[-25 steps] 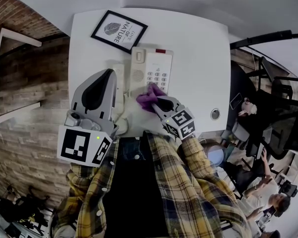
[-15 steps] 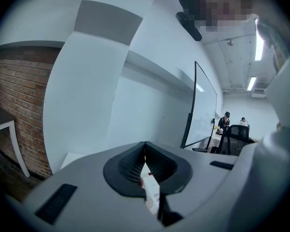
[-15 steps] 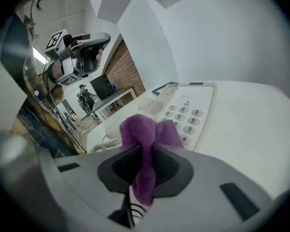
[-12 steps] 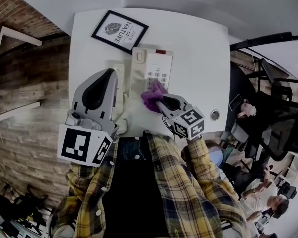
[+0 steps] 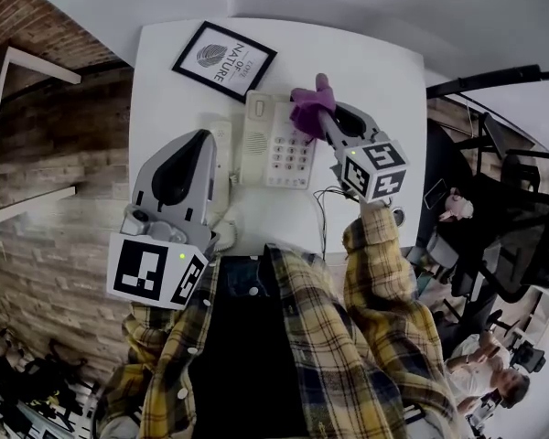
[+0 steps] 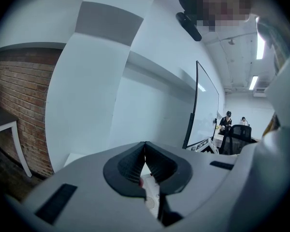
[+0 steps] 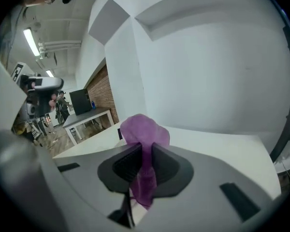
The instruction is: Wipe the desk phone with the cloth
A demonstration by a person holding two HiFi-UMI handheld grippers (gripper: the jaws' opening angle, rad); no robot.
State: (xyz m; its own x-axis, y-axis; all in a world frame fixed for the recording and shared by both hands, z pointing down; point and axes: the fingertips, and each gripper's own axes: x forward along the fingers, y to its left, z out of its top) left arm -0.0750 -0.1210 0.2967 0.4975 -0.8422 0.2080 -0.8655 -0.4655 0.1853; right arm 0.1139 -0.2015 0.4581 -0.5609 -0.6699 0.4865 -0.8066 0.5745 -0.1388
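Even, bright light is washing the white desk (image 5: 375,62), leaving only soft shadows. Ceiling strips (image 6: 259,46) are glaring. Fisheye distortion is bending every edge, corners are darkening, and the right gripper (image 7: 145,151) body is blurring near the lens.

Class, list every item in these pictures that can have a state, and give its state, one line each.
Desk phone: flat on the desk, handset off.
Handset: lying on the desk, left of the phone.
Cloth: bunched, at the phone's far right corner.
Right tongs: shut on the cloth.
Left tongs: shut, empty.
Framed picture: at the desk's far left corner, apart from the phone.
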